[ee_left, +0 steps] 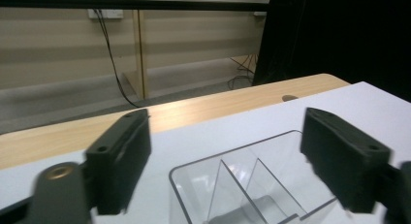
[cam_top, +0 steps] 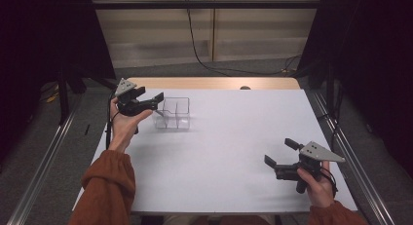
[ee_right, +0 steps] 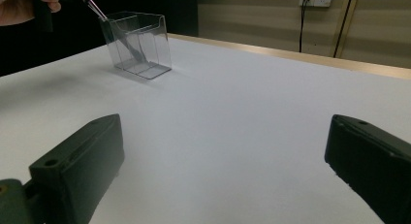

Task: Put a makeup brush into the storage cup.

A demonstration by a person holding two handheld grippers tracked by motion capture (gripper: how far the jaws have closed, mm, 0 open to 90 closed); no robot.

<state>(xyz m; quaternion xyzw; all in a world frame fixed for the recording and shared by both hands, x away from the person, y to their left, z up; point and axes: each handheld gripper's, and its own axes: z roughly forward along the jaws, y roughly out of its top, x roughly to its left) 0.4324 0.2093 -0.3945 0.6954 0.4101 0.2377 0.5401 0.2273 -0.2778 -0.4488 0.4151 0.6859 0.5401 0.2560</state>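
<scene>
A clear plastic box with dividers stands on the white table top at the back left. In the right gripper view a thin dark stick with a pale tip leans in the box, its top poking out over the rim. My left gripper hovers just above the box's left edge, open, with nothing between its jaws. In the left gripper view its gripper looks down over the box. My right gripper is held low at the front right, open and empty, well apart from the box.
The white sheet covers a wooden table whose bare strip shows along the far edge. Metal rails run along both sides. A cable hangs down the back wall. Dark curtains flank the scene.
</scene>
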